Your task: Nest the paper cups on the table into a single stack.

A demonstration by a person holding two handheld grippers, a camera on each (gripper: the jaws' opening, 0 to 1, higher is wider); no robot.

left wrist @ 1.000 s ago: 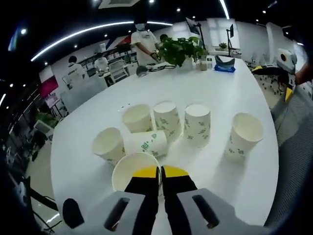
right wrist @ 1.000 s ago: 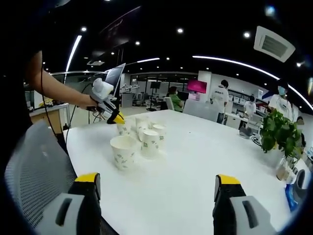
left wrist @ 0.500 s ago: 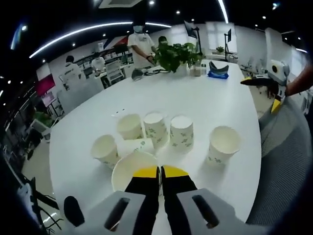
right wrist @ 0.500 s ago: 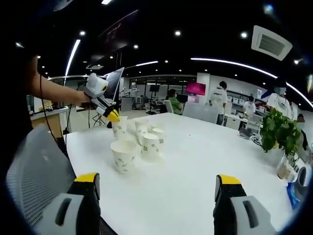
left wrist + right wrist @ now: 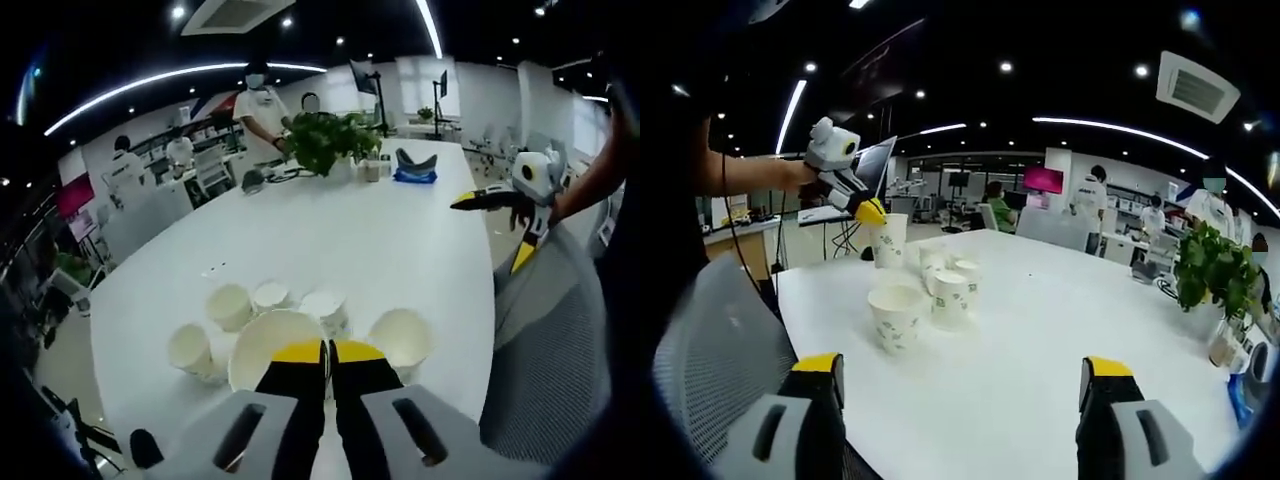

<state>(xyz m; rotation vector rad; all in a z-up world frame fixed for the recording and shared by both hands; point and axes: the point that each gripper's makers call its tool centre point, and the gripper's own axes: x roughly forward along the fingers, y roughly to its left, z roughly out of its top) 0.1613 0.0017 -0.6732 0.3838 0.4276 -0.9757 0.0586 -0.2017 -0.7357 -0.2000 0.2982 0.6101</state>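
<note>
A wide office is being lit by curved light strips and small spotlights set in a dark ceiling, where an air vent is being shown. The white bench is being shared with a leafy potted plant. A grey mesh chair is being seen beside it. A magenta screen is glowing on the far wall, where people are standing.

We see white paper cups printed with small green leaf sprigs, standing on a plain white surface. Our claws have yellow tips over black fingers and grey bodies: the left claw and the right claw
</note>
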